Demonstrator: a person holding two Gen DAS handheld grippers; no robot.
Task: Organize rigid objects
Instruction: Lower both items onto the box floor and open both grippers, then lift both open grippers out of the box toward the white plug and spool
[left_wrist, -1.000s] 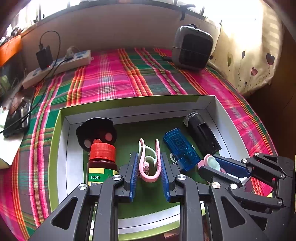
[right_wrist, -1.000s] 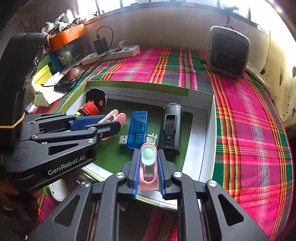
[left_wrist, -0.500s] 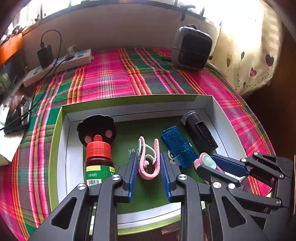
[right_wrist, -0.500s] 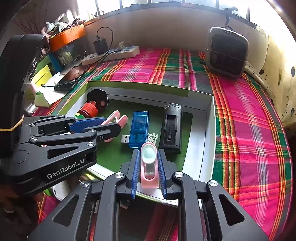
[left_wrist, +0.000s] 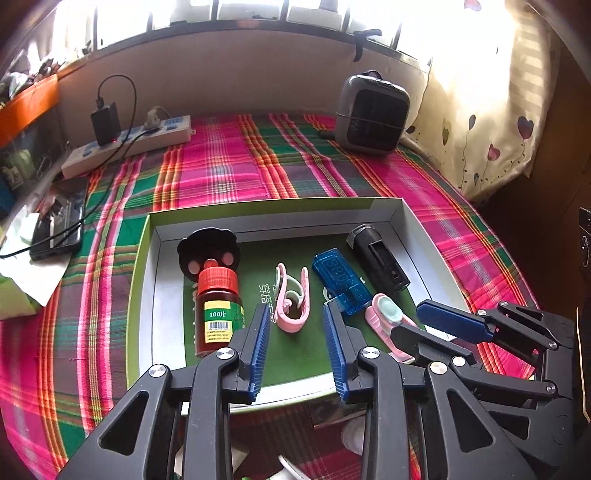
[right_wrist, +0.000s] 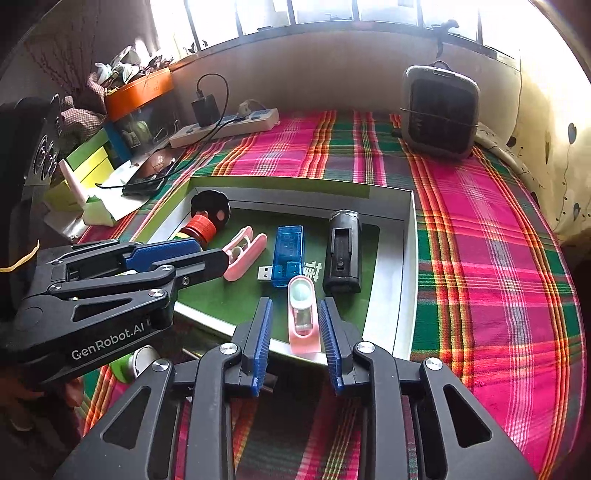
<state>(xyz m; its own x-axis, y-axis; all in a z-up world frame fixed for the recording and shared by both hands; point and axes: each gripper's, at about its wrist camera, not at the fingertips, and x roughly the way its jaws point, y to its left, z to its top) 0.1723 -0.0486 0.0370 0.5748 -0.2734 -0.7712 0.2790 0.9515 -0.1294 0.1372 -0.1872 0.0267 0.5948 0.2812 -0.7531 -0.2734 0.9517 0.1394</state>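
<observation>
Pink and mint, the small clip (right_wrist: 303, 314) is lying across the near rim of the green-floored box (right_wrist: 402, 258), low in the frame's centre. Your right gripper (right_wrist: 295, 321) is standing apart around it, pads clear of it. Your left gripper (left_wrist: 297, 328) is gaping too, just short of the pink hook (left_wrist: 291, 299) at mid-frame.

Left claw (left_wrist: 297, 317) and right claw (right_wrist: 295, 314) both gape.
</observation>
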